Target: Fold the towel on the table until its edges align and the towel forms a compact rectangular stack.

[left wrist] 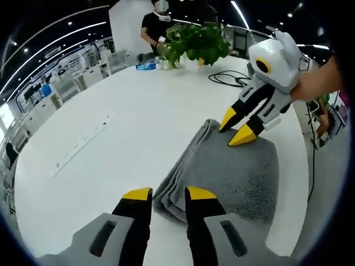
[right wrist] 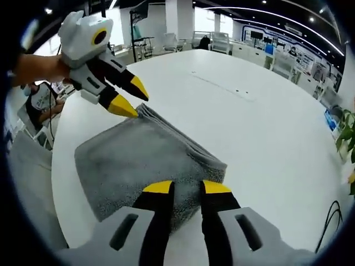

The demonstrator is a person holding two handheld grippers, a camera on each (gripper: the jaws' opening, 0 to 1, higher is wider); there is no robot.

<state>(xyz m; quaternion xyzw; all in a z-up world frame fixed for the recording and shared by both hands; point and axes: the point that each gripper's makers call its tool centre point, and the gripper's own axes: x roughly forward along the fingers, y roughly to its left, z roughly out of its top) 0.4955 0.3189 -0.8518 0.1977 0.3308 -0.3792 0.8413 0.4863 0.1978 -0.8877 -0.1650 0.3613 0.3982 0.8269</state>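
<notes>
I see the folded grey towel (left wrist: 233, 172) lying on the white table (left wrist: 122, 127). My left gripper (left wrist: 168, 194) and right gripper (right wrist: 187, 187) hover released over its opposite corners, grasping nothing.

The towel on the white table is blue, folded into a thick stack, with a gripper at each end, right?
Not quite: the towel is grey, not blue, as the right gripper view shows. The rest holds: it lies folded in a thick stack on the white table, with the left gripper and the right gripper at opposite ends.
</notes>
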